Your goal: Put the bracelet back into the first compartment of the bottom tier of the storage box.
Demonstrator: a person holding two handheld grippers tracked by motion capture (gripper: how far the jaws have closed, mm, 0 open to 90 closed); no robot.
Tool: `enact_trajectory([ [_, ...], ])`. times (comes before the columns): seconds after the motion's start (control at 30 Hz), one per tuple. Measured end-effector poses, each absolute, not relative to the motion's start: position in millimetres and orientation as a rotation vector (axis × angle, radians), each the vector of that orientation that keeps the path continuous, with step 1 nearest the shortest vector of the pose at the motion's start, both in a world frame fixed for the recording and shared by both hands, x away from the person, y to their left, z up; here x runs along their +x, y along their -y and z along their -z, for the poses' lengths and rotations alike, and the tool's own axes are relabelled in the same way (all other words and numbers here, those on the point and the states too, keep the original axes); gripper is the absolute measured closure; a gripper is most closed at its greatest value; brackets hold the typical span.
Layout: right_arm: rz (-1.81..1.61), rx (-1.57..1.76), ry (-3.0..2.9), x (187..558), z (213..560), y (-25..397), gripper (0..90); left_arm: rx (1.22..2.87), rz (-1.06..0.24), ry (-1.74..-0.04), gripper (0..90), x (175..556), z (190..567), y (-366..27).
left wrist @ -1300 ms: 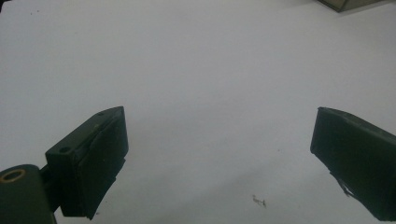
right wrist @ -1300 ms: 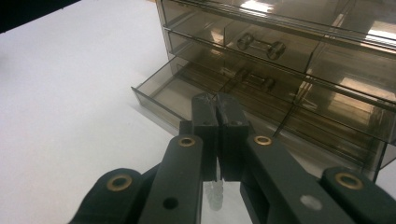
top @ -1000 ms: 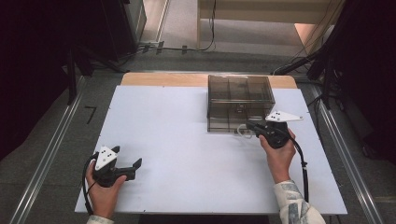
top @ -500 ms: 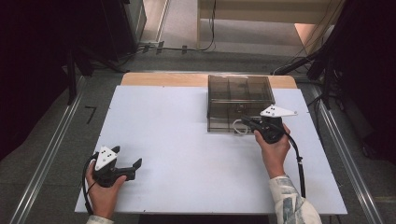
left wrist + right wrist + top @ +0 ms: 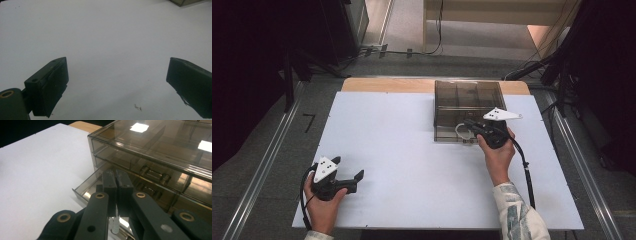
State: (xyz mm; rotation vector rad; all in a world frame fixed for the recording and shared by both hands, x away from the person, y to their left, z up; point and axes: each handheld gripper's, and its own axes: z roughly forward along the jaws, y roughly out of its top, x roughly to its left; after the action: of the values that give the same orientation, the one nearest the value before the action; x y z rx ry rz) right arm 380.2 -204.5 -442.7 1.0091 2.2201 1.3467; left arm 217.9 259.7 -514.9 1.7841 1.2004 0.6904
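Observation:
A smoky see-through drawer box (image 5: 467, 100) stands at the far middle-right of the white table (image 5: 412, 150). Its bottom left drawer (image 5: 83, 188) is pulled out a little. My right gripper (image 5: 469, 123) hovers at that drawer's front with its jaws pressed together (image 5: 116, 173). A thin white loop (image 5: 460, 131) hangs from them, and a pale clear piece (image 5: 114, 226) of it shows between the jaws lower down. My left gripper (image 5: 354, 175) rests near the front left edge. It stands wide open (image 5: 117, 75) over bare table, holding nothing.
The box's upper drawers (image 5: 150, 173) are closed, with small metal parts inside. A wooden strip (image 5: 387, 84) runs along the table's far edge. Grey floor with metal rails (image 5: 267, 165) flanks the table on both sides. A tiny speck (image 5: 137, 107) lies on the tabletop.
My right gripper has moved away from the person, up to the box's front, carrying the white loop. The left gripper has stayed still.

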Motion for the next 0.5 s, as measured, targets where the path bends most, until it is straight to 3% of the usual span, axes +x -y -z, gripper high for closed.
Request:
enact_trajectory([
  [0.5,-1.387,1.006,-2.204,393,453,188,85.6,1.787,-0.688,-1.196,4.8,218,515,-260],
])
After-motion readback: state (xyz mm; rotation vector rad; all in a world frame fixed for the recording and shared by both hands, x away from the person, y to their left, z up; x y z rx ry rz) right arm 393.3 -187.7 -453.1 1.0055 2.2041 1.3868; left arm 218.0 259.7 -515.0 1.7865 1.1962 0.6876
